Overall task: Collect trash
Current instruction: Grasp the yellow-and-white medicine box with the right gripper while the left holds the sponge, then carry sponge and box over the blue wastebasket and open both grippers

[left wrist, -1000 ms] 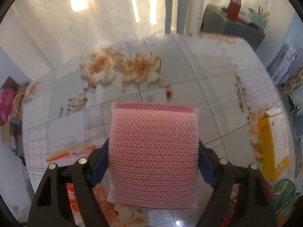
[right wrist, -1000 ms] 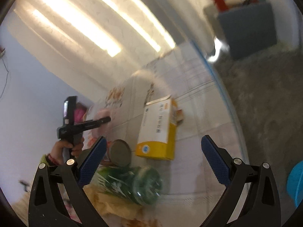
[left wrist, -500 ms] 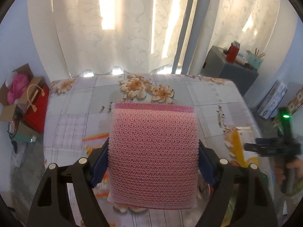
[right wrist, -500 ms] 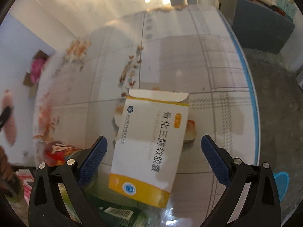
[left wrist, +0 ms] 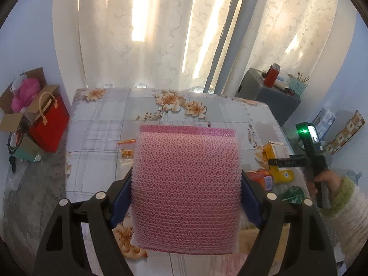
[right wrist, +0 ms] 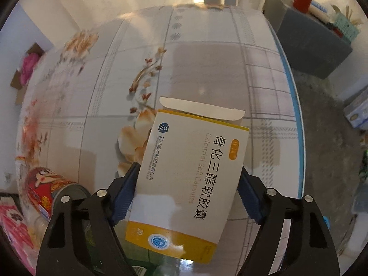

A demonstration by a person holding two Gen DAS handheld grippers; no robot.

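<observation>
Left tongs (left wrist: 186, 197): I have them clamped on a pink mesh scrubber (left wrist: 187, 188), both blue pads tight against its sides, held up above the desk (left wrist: 103, 124).
Right tongs (right wrist: 187, 197): the pads sit on either flank of the yellow and white capsule box (right wrist: 191, 179); they look closed on it, the left pad touching the box edge, the right one at or just beside it.
Box: it lies flat on the flowered desk cover, near the right edge, tuck flap open at the far end.
Step in hand: by my reading, securing the box before I lift.
How I'd do it well: squeeze on the long sides only, gently, since thin card will probably buckle; lift straight up so the open flap does not catch.
Neighbours: a red printed can (right wrist: 49, 191) lies just left of the tongs, with a green bottle partly hidden below them; I'd keep clear of both.
Risk: the box sits skewed between the pads, so it may twist out.
Bin: no trash container shows in either view.
</observation>
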